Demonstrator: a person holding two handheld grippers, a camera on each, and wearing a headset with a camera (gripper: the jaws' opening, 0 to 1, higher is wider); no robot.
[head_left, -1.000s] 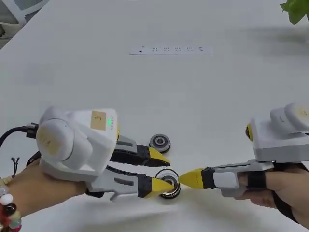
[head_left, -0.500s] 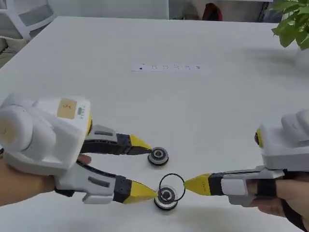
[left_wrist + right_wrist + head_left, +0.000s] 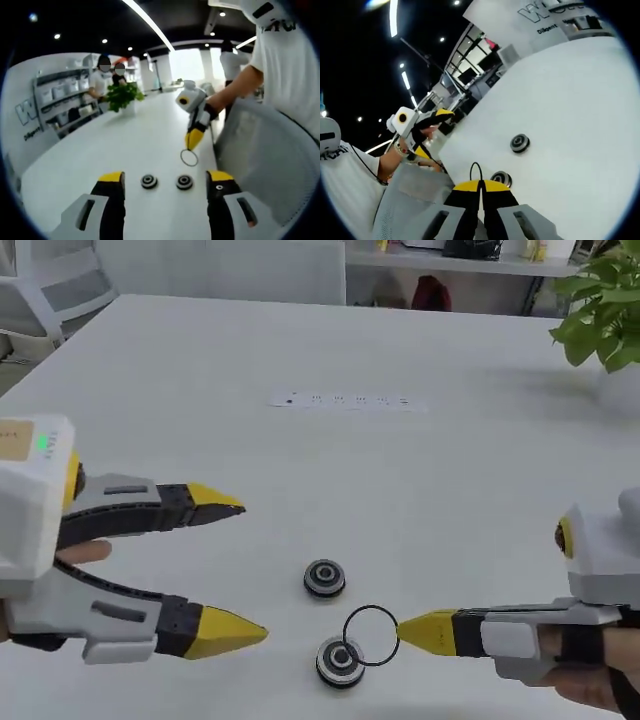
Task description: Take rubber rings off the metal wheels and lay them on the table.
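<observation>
Pinching a thin black rubber ring [image 3: 371, 636] between its closed yellow tips, the right gripper [image 3: 405, 630] reaches in from the right over a white table [image 3: 450, 470]. The ring hangs off the very end of the tips as an open loop. In the head view its lower left edge overlaps the nearer metal wheel [image 3: 340, 661]. The left gripper view shows the ring [image 3: 189, 157] dangling from the right gripper [image 3: 191, 147] and clear of that wheel [image 3: 184, 182]. Whether the loop touches the table cannot be told.

A second metal wheel [image 3: 324, 578] sits just beyond the first, close to it but not touching. Both lie flat on the table, each with a dark outer band around a silver centre.

The left gripper [image 3: 250, 570] comes in from the left with its jaws spread wide and nothing between them. It is held back from both wheels, with its tips pointing toward them. In its own view the two wheels lie side by side just past its open tips [image 3: 166, 180].

The right gripper view shows its jaws pressed together [image 3: 480, 186], with the ring [image 3: 476, 172] arching up from them. The nearer wheel [image 3: 500, 178] lies just beside the tips, the other wheel [image 3: 520, 143] farther out.

A strip of sockets [image 3: 350, 400] is set flush in the tabletop farther back, and a leafy green plant [image 3: 600, 310] stands at the far right corner.
</observation>
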